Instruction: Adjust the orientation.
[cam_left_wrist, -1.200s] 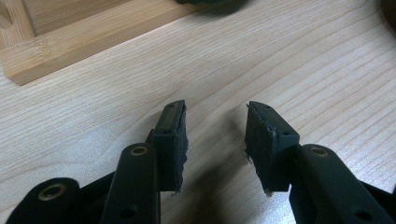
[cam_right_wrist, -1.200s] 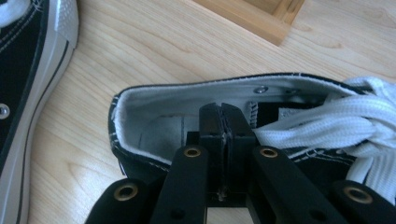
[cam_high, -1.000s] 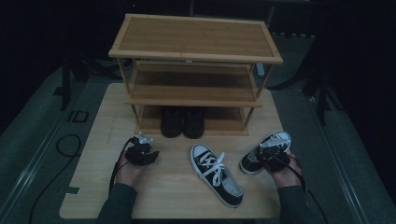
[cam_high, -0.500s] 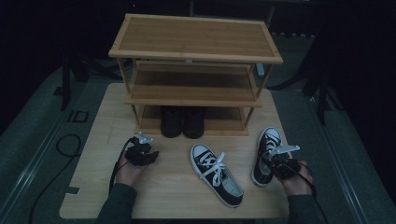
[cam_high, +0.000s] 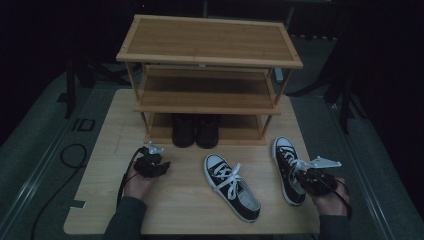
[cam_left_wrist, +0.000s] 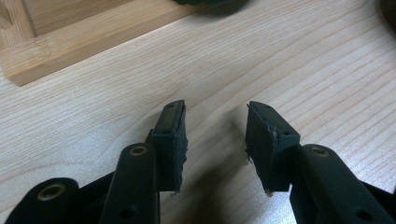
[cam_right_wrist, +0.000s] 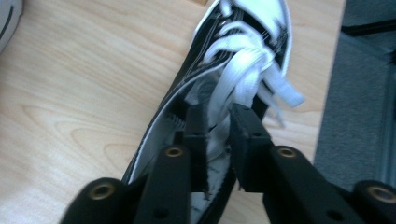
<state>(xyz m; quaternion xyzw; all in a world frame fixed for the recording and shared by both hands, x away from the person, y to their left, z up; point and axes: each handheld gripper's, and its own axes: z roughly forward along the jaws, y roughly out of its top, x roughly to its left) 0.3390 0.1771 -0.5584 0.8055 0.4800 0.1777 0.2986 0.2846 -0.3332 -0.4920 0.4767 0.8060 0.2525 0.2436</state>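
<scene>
Right gripper (cam_right_wrist: 218, 122) at right sneaker (cam_high: 288, 169) near table (cam_high: 100, 165) right edge, toe toward shoe rack (cam_high: 210, 75). Jaws just opening, tongue between pads, contact unclear. Left gripper (cam_left_wrist: 215, 140) open, empty, over bare table. Risk: pads snag laces (cam_right_wrist: 252, 70) on withdrawal, dragging sneaker off edge or askew from mate (cam_high: 231, 186).
</scene>
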